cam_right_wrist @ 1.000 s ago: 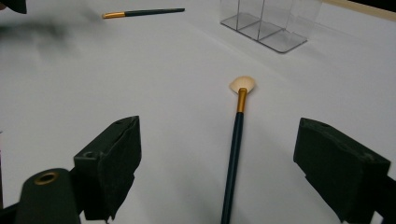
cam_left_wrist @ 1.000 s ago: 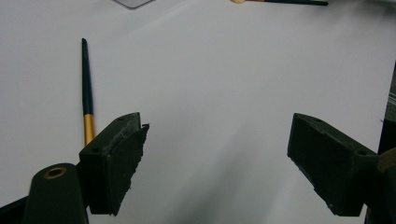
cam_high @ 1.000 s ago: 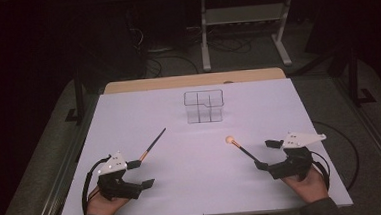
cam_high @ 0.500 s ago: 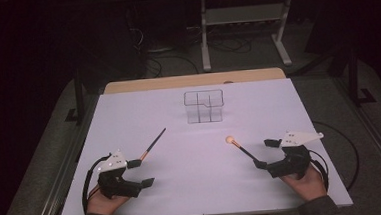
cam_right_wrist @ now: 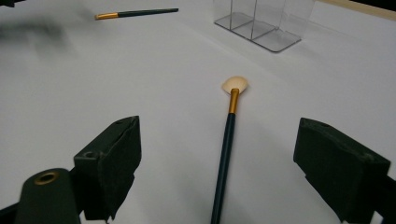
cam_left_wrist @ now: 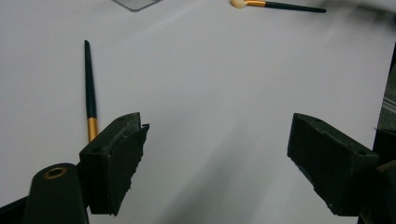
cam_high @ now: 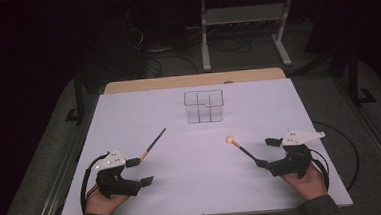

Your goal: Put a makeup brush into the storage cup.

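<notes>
Two makeup brushes lie on the white table (cam_high: 193, 187). A dark-handled brush with a gold ferrule (cam_high: 154, 141) (cam_left_wrist: 88, 93) rests just ahead of my left gripper (cam_high: 140, 170) (cam_left_wrist: 215, 163), which is open and empty. A fan brush with a pale head (cam_high: 241, 148) (cam_right_wrist: 229, 135) points toward my right gripper (cam_high: 266, 153) (cam_right_wrist: 217, 177). Its handle end lies between that gripper's open jaws, untouched. A clear compartmented organizer (cam_high: 204, 105) (cam_right_wrist: 261, 23) stands upright at the centre back.
The table's wooden far edge (cam_high: 192, 80) runs behind the organizer. Cables trail from both grippers onto the table near its side edges. A metal stand (cam_high: 243, 19) is on the dark floor beyond.
</notes>
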`<action>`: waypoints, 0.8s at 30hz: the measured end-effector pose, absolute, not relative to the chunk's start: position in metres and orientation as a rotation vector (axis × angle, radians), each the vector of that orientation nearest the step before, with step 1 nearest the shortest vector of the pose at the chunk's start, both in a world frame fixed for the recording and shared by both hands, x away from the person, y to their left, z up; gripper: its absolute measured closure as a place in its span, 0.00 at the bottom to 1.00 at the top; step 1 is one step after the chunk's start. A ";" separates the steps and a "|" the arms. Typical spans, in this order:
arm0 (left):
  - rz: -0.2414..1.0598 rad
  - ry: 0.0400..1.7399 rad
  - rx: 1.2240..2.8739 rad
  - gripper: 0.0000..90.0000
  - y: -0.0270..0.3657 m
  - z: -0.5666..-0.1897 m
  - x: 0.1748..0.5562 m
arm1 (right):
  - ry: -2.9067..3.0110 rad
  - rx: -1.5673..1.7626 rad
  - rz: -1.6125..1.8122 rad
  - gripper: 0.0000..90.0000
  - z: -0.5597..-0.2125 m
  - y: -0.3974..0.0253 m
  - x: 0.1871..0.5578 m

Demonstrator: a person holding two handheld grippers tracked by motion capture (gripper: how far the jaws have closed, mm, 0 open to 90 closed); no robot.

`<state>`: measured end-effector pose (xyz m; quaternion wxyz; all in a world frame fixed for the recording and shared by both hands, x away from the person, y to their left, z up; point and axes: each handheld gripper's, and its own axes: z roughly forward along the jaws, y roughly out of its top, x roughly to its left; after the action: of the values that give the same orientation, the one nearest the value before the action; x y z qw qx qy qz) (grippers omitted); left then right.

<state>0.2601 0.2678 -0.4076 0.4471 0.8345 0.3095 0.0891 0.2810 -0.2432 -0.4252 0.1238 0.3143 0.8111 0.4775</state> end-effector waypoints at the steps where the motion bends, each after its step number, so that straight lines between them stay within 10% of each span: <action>1: 0.222 0.764 2.066 0.20 0.269 -0.407 0.261 | 2.364 0.917 1.392 0.16 -0.425 -0.244 0.281; 24: 0.160 0.741 2.135 0.20 0.260 -0.387 0.273 | 2.375 0.889 1.384 0.15 -0.420 -0.243 0.279</action>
<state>0.2734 0.2601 -0.3865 0.4240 0.8535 0.2961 0.0641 0.2792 -0.2425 -0.4196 0.1260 0.3051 0.8156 0.4753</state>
